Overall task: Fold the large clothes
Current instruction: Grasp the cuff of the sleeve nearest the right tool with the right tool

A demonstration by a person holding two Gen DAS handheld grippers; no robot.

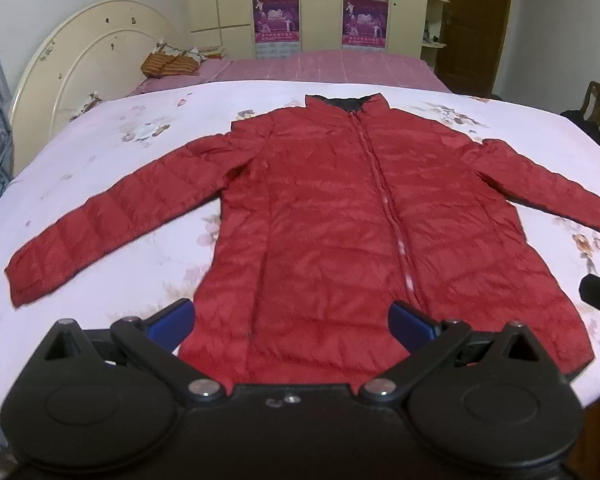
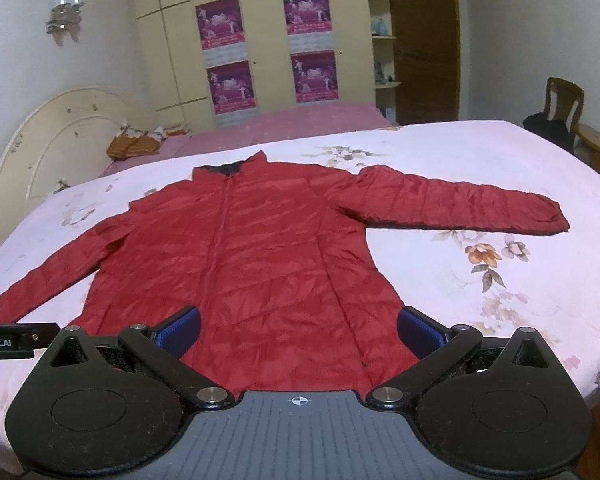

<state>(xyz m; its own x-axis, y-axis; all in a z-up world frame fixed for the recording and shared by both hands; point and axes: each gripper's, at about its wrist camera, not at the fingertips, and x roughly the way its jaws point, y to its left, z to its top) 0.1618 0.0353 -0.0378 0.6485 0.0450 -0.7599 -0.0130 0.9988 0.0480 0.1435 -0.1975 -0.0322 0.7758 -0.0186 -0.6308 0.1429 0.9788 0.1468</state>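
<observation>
A red quilted jacket (image 1: 332,216) lies flat and zipped on a floral bed sheet (image 1: 112,152), collar at the far side, both sleeves spread out. In the right wrist view the same jacket (image 2: 260,248) fills the middle, its right sleeve (image 2: 460,204) stretching out sideways. My left gripper (image 1: 292,320) hovers open over the hem near the bed's front edge, blue fingers (image 1: 176,318) wide apart with nothing between them. My right gripper (image 2: 300,330) is likewise open above the hem, nothing held. Each gripper's body shows at the edge of the other's view.
A cream headboard (image 1: 80,64) stands at the left. A second bed with a pink cover (image 1: 320,66) lies beyond, with a striped cushion (image 1: 168,65). Yellow wardrobes with posters (image 2: 268,48) line the back wall. A wooden chair (image 2: 562,108) stands at the right.
</observation>
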